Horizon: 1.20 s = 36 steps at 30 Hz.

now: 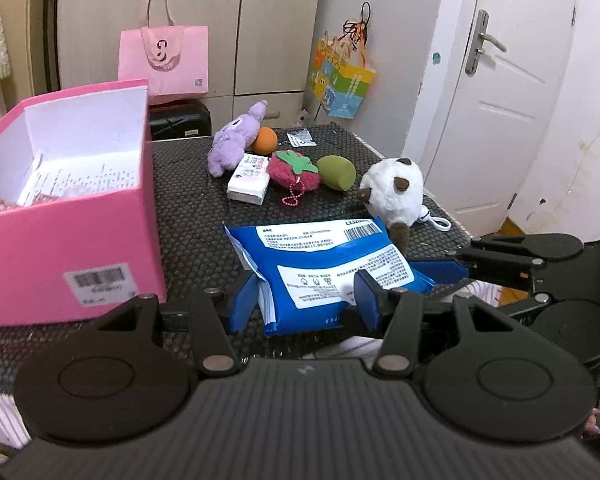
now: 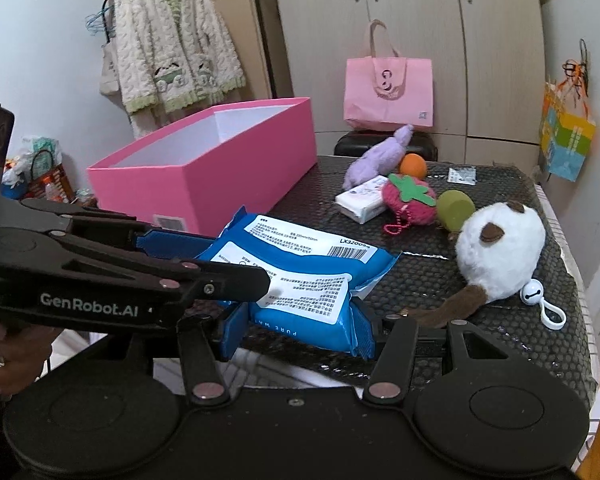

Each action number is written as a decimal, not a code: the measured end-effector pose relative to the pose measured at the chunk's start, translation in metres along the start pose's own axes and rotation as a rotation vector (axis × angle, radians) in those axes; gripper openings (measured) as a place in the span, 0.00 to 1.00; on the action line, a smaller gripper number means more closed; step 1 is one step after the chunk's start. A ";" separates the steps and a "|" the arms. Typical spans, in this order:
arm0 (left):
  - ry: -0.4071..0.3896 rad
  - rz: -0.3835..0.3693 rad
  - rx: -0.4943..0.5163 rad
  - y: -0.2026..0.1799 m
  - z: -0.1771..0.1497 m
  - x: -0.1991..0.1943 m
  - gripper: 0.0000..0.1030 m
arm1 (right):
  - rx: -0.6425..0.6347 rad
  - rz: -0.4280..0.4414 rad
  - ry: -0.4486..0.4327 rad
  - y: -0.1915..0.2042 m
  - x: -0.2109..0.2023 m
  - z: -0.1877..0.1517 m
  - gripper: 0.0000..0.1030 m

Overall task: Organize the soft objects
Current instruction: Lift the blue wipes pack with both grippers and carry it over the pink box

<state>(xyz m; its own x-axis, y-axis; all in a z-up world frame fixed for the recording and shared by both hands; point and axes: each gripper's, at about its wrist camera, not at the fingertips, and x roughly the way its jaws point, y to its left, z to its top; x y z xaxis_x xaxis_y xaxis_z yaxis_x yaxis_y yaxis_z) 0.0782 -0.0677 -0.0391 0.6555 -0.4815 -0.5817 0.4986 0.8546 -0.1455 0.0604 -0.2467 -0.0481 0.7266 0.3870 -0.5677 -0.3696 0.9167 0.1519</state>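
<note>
Left wrist view: left gripper (image 1: pixel 306 300) and right gripper (image 2: pixel 296 330) both clamp the blue wipes pack (image 1: pixel 332 270), sharing its floppy bulk over the table (image 1: pixel 188 208), pink box (image 1: pixel 68 216) beside it, likely its destination.

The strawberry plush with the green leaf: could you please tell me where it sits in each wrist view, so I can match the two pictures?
Left wrist view: the strawberry plush lies upper centre, between the white tissue pack and the green sponge.
Right wrist view: the plush lies right of centre, between the same two.
Shared landmark: the pink box.
</note>
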 end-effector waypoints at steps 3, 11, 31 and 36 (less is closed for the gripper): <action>-0.001 -0.005 -0.013 0.005 -0.003 -0.014 0.49 | -0.022 0.009 0.011 0.011 -0.005 0.002 0.58; 0.024 0.008 -0.018 0.014 -0.010 -0.049 0.49 | -0.075 0.045 0.039 0.045 -0.016 0.008 0.58; -0.006 0.121 -0.034 0.053 -0.010 -0.130 0.49 | -0.146 0.223 0.040 0.109 -0.012 0.035 0.58; -0.051 0.146 -0.043 0.066 0.002 -0.138 0.49 | -0.157 0.241 0.009 0.118 -0.007 0.055 0.58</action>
<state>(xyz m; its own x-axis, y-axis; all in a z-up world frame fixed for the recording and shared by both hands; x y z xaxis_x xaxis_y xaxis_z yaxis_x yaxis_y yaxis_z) 0.0218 0.0547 0.0337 0.7477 -0.3601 -0.5579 0.3720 0.9231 -0.0974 0.0437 -0.1363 0.0188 0.6017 0.5904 -0.5380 -0.6169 0.7713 0.1566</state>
